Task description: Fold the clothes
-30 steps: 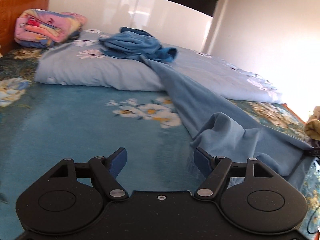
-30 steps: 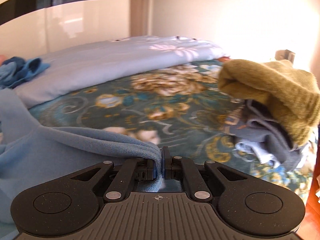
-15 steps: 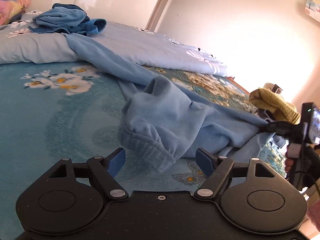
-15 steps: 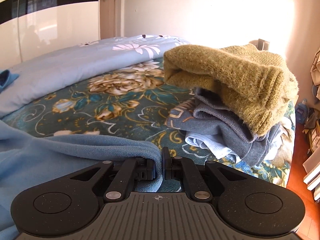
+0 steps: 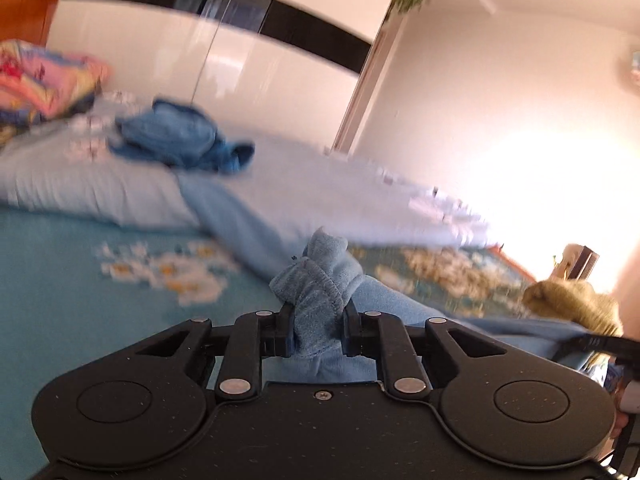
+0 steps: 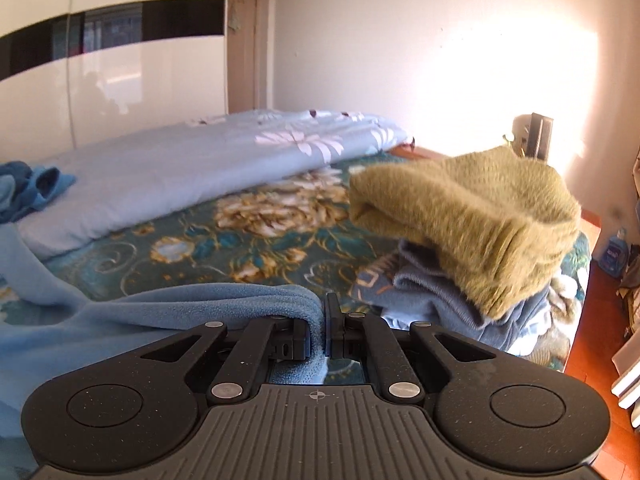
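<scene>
A light blue fleece garment [image 5: 248,220] lies stretched across the bed. My left gripper [image 5: 316,330] is shut on its ribbed cuff [image 5: 316,292], which bunches up between the fingers. My right gripper [image 6: 318,338] is shut on another folded edge of the same garment [image 6: 208,304], lying low over the bedspread. The right gripper also shows at the right edge of the left wrist view [image 5: 600,342]. A darker blue garment [image 5: 180,140] lies crumpled on the pale quilt; it also shows in the right wrist view [image 6: 28,188].
A stack of folded clothes topped by an olive sweater [image 6: 472,216] sits near the bed's right edge, also in the left wrist view [image 5: 568,304]. A pale blue floral quilt [image 6: 200,168] runs along the far side. A pink folded blanket [image 5: 40,80] lies far left. A white wardrobe [image 5: 200,52] stands behind.
My left gripper has closed on the cuff of the light blue garment and lifted it; it was open before. The right gripper stays shut on the garment and has swung slightly.
</scene>
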A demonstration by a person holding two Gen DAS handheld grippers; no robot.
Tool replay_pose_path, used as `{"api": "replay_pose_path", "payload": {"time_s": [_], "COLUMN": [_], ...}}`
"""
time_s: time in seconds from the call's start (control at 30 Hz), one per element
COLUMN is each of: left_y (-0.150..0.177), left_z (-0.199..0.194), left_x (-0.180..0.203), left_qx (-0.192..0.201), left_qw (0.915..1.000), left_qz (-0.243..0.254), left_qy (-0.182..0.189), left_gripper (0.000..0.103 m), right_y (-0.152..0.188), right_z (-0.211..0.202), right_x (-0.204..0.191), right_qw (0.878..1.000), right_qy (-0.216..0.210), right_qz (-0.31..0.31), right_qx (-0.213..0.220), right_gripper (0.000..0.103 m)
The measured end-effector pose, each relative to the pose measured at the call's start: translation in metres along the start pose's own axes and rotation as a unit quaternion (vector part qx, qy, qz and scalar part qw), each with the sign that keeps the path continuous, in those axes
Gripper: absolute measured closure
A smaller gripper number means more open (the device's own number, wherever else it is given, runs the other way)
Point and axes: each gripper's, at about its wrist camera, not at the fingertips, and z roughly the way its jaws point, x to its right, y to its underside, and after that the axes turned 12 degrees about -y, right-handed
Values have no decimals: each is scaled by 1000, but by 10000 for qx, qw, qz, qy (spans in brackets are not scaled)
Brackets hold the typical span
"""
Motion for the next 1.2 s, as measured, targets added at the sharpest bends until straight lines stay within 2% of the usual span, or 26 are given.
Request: {"api": "replay_pose_path", "payload": {"time_s": [0.17, 0.3, 0.43, 0.6, 0.67, 0.8, 0.9, 1.0, 1.1, 1.2], "left_y": [-17, -16, -22, -35, -31, 0, 26, 45, 47, 47], "left_z": [-63, -111, -166, -221, -221, -186, -161, -139, -123, -117], "left_x": [-20, -50, -91, -135, -149, -176, -198, -221, -233, -233], "left_qx": [605, 891, 1129, 1287, 1131, 514, 11, -380, -595, -732], "left_qw": [9981, 9947, 9864, 9685, 9620, 9543, 9462, 9330, 9244, 9267], "left_qz": [-52, -264, -420, -381, -407, -733, -1318, -1896, -1971, -1862], "left_qy": [-57, -443, -1118, -2098, -2453, -2852, -2955, -3036, -3210, -3181], "left_gripper": [86, 86, 85, 85, 84, 84, 84, 84, 81, 79], "right_y": [2, 8, 19, 33, 39, 55, 65, 68, 59, 62], "right_z": [-48, -87, -121, -142, -135, -83, -44, -15, 17, 41], "right_x": [-25, -47, -86, -139, -161, -197, -212, -217, -223, -230], "right_qw": [9977, 9917, 9776, 9505, 9419, 9357, 9348, 9323, 9265, 9218], "right_qy": [-509, -977, -1800, -2880, -3103, -3087, -2952, -2936, -2970, -2865], "right_qz": [-324, -662, -954, -1129, -1284, -1544, -1517, -1251, -1025, -1072], "right_qx": [296, 502, 523, 302, 104, -731, -1263, -1704, -2072, -2380], "right_gripper": [99, 99, 99, 99, 99, 98, 98, 97, 96, 92]}}
